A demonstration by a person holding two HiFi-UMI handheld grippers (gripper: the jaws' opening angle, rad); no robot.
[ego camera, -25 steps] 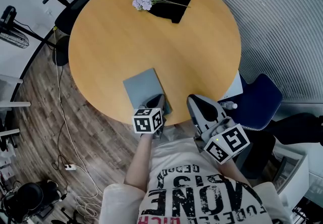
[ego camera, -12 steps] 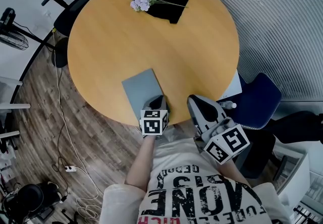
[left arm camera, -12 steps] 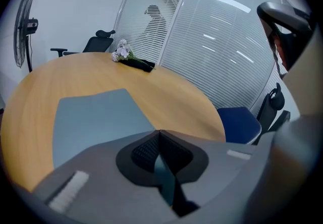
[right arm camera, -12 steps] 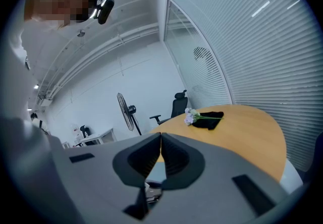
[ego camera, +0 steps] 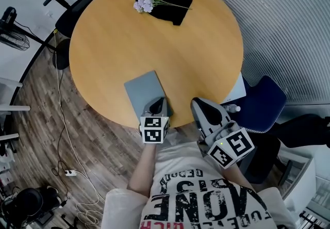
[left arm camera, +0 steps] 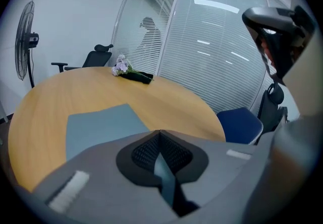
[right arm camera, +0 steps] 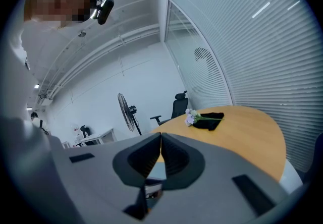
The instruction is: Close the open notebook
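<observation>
On the near part of the round wooden table: grey notebook, closed and flat, its near corner close to the rim.

- Left gripper: held over the notebook's near right corner, jaws pressed together, nothing gripped.
- Right gripper: held at the near rim, apart from the notebook, jaws together and empty.
- Bare tabletop is seen between the notebook and the flowers on a black cloth at the far side.
- Blue chair: set against the right rim.
- Standing fan: shown full height only in the gripper views.
- Shirt lettering: seen inverted in the head view, not reliably readable.
</observation>
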